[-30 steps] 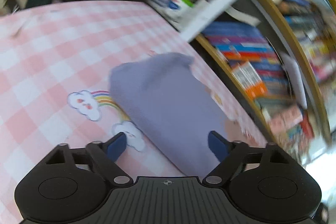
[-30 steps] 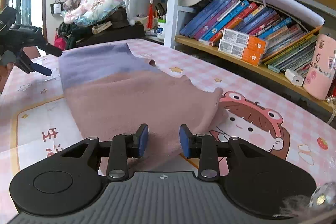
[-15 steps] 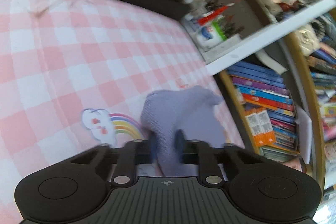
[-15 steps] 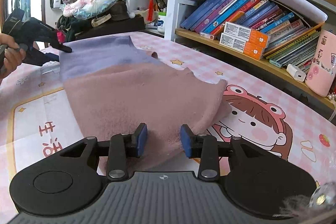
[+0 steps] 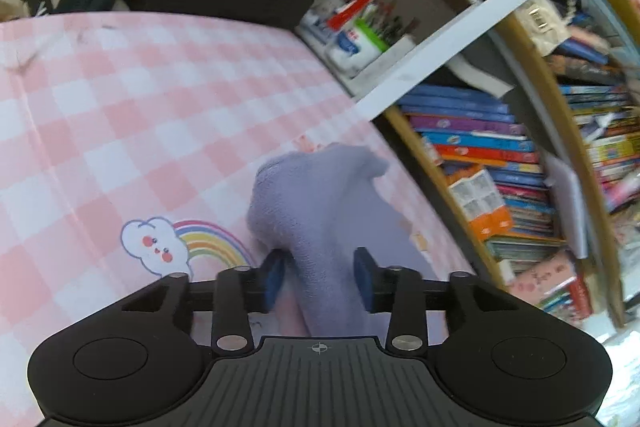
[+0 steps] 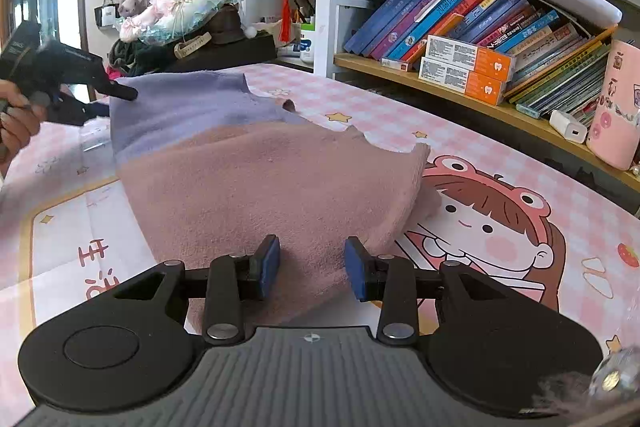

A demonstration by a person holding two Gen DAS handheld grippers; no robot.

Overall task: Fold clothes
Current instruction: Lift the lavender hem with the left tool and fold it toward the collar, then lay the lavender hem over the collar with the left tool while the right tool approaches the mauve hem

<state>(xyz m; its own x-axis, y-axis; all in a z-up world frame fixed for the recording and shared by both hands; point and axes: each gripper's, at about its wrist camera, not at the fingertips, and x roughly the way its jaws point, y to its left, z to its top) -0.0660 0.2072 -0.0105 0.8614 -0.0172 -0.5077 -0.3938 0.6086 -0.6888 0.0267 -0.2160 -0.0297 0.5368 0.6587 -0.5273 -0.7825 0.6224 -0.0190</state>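
The garment (image 6: 256, 171), a two-tone cloth with a mauve near half and a lilac far half, lies on the worktop (image 6: 480, 163) with its long axis running from the right gripper (image 6: 312, 263) away toward the left gripper (image 5: 318, 277). Each gripper sits at one end, so the fold turns on carrying one end toward the other. Right jaws stand partly open astride the mauve hem, pads not pressing. Left jaws straddle a raised ridge of lilac cloth; they have just been opening, cloth between them but seemingly not pinched. Versus half a second ago, the left jaws have let go their pinch; the right gripper is unchanged.
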